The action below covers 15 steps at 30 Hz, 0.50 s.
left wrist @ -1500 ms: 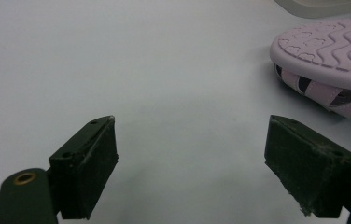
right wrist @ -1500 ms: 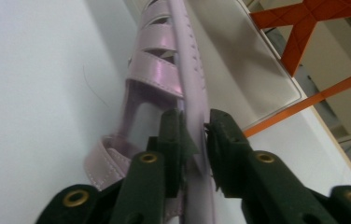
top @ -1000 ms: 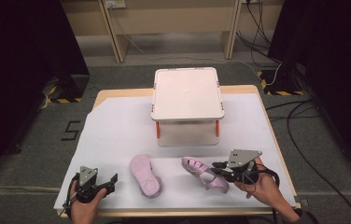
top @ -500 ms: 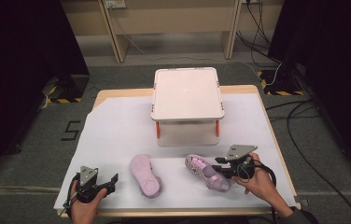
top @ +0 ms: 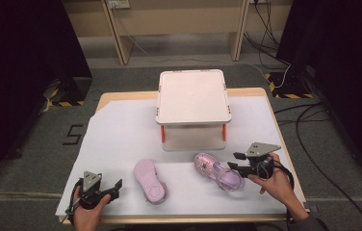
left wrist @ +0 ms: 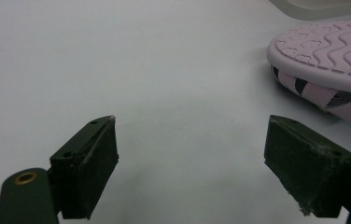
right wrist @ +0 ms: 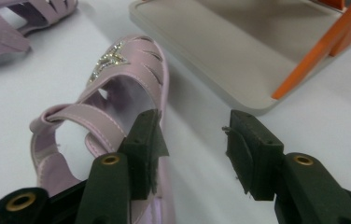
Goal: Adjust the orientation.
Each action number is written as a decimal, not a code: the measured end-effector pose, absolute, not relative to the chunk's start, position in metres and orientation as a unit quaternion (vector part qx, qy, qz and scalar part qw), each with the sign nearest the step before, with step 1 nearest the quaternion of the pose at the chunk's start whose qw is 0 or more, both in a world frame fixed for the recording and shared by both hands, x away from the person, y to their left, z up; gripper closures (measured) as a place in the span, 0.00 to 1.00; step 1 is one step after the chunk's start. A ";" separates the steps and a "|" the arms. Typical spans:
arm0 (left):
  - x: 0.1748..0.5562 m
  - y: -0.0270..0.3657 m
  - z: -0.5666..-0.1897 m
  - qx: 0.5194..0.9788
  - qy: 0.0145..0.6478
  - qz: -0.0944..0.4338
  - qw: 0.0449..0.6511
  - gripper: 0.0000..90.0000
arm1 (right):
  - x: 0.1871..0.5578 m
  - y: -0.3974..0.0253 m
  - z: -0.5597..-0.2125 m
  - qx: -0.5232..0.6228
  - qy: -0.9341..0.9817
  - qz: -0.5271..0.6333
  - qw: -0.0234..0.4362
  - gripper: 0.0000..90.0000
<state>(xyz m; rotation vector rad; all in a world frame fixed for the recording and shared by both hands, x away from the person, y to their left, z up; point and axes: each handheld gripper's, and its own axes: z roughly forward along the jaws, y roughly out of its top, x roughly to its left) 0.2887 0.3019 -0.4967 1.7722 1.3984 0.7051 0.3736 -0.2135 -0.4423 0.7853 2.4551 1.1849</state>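
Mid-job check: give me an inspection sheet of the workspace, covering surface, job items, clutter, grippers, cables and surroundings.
Surface: white sheet over a wooden table.
Job's things: upright sandal at the right gripper; upside-down sandal; two-tier rack behind them.
Clutter: nothing seen.
Grippers: left gripper open, apart from the upside-down sandal; right gripper open, one jaw over the upright sandal's side.
Cables: cables on the floor, right.
Surroundings: dark curtains, grey floor.

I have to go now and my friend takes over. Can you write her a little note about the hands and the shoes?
Left gripper: open, holding nothing, by the sole-up shoe.
Right gripper: open, one of its fingers over the rim of the upright star shoe, not clamped.
Both shoes lie on the white sheet before the little shelf.
Done: one shoe upright.
Left: probably flip the other, pair them.
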 end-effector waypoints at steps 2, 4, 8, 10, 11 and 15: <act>0.288 0.302 -0.496 0.693 0.548 0.275 0.379 0.19 | 0.375 -0.215 -0.443 0.278 0.855 0.412 0.152 0.60; 0.288 0.303 -0.496 0.692 0.549 0.276 0.380 0.19 | 0.378 -0.221 -0.443 0.292 0.852 0.401 0.170 0.59; 0.288 0.303 -0.496 0.693 0.548 0.275 0.378 0.19 | 0.379 -0.231 -0.443 0.300 0.851 0.387 0.192 0.56; 0.288 0.302 -0.496 0.693 0.547 0.275 0.380 0.19 | 0.378 -0.233 -0.441 0.297 0.848 0.393 0.194 0.55; 0.288 0.303 -0.496 0.693 0.547 0.276 0.380 0.19 | 0.375 -0.235 -0.437 0.292 0.846 0.402 0.193 0.53; 0.288 0.304 -0.496 0.691 0.549 0.277 0.380 0.19 | 0.367 -0.235 -0.431 0.272 0.845 0.418 0.192 0.50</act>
